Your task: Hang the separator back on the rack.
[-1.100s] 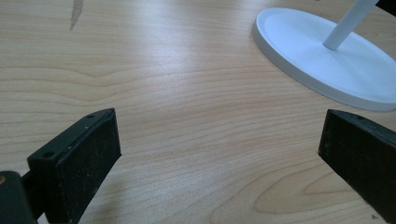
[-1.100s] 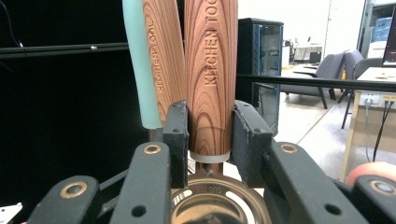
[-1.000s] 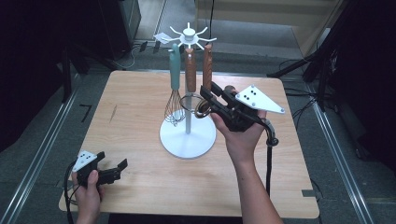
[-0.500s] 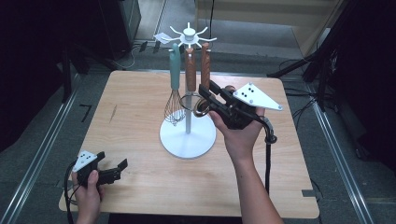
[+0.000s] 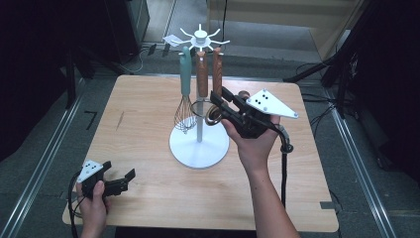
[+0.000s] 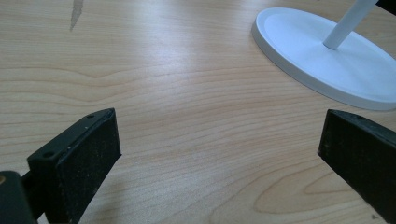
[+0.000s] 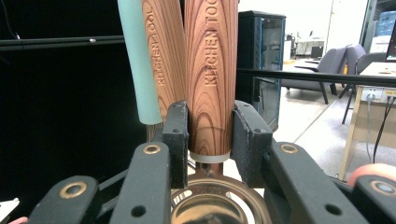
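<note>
The right tongs [image 5: 218,106] are squeezed tight on the wooden handle [image 7: 210,79] of a kitchen tool. In the right gripper view the two black jaws press on the handle from both sides, near its lower end. Just under the jaws sits a white ring, and below that a shiny metal cup [image 7: 210,210] that belongs to the same tool. The tool hangs from the white rack [image 5: 200,35], and its handle stands straight up.

Right behind the held handle hangs a second wooden handle [image 7: 163,51]. Beside that one, a little farther from the tongs, hangs a pale green handle [image 7: 137,60]. In the high view the green one belongs to a whisk [image 5: 185,111].

The rack's round white base [image 5: 199,148] sits on the table [image 5: 148,104], just below the right tongs.

The left tongs [image 5: 121,179] are spread wide with nothing in them. They rest low over the table near its front corner, well apart from the rack. In the left gripper view only bare wood lies between their jaws, and the white base is farther off.
</note>
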`<action>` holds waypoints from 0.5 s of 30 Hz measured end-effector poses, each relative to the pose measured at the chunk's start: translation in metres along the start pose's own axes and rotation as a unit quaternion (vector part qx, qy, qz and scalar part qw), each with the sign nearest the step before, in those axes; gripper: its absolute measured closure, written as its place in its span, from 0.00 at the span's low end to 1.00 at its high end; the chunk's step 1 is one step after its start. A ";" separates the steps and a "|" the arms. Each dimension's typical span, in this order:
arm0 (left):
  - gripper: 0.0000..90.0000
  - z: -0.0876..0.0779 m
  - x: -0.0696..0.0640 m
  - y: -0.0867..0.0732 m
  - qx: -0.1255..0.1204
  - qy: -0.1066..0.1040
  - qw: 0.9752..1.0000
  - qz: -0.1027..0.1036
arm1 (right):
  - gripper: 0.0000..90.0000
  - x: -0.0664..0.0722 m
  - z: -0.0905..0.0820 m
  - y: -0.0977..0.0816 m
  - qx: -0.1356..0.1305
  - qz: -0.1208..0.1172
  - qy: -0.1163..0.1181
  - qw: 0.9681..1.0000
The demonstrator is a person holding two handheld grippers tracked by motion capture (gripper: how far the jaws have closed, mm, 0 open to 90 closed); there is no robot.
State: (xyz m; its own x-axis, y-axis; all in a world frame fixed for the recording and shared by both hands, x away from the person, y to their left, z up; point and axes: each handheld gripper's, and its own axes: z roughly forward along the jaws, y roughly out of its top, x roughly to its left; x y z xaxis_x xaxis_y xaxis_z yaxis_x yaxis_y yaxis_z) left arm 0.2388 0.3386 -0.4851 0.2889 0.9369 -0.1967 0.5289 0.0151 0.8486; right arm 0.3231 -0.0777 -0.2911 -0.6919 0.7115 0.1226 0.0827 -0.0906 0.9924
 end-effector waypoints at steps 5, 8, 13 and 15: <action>0.00 0.000 0.000 0.000 0.000 0.000 1.000 0.000 | 0.77 -0.001 -0.005 -0.001 -0.004 0.004 0.007 1.000; 0.00 0.000 0.000 0.000 0.000 0.000 1.000 0.000 | 0.70 -0.001 -0.008 -0.002 -0.004 0.001 0.001 1.000; 0.00 0.000 0.000 0.000 0.002 0.000 1.000 0.002 | 0.66 -0.003 -0.016 -0.008 0.000 -0.004 -0.007 1.000; 0.00 0.000 0.000 0.000 0.002 0.000 1.000 0.002 | 0.61 -0.004 -0.018 -0.012 0.005 -0.005 -0.011 1.000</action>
State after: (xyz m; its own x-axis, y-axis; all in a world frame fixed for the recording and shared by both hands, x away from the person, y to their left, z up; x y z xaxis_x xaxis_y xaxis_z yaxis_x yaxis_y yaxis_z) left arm 0.2388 0.3387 -0.4850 0.2905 0.9371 -0.1937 0.5305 0.0107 0.8476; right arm 0.3118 -0.0919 -0.3034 -0.6762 0.7280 0.1134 0.0835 -0.0772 0.9935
